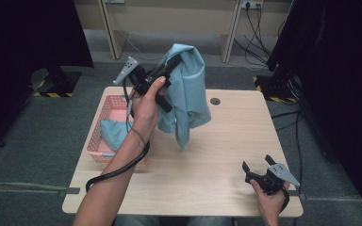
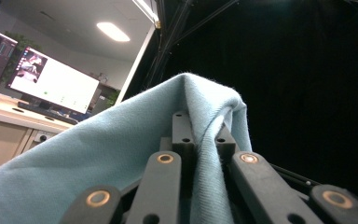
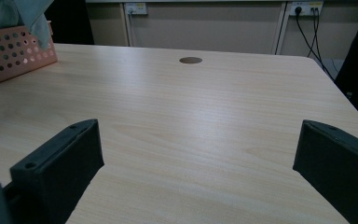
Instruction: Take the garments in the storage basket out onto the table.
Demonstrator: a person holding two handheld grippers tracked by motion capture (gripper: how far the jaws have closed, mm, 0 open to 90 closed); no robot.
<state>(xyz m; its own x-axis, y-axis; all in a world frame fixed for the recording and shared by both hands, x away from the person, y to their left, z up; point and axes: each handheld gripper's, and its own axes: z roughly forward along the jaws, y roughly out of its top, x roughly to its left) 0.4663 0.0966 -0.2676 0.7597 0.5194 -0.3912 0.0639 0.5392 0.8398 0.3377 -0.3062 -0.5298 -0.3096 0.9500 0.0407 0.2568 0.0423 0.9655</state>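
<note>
A light blue cloth [image 1: 188, 89] hangs in the air above the table, pinched near its top by my left gripper [image 1: 172, 61], which is shut on it. In the left gripper view the cloth [image 2: 121, 154] drapes over the closed jaws and falls to both sides. A pink perforated basket [image 1: 104, 123] at the table's left holds another blue cloth [image 1: 114, 133]. My right gripper [image 1: 258, 165] rests at the table's front right corner, open, and in the right gripper view nothing lies between its wide-spread jaws.
The wooden table [image 1: 226, 141] has a round cable hole [image 1: 215, 101] near its far edge. The basket's wall [image 3: 9, 56] and a hanging cloth corner [image 3: 35, 18] sit far left in the right gripper view. Black curtains flank the table.
</note>
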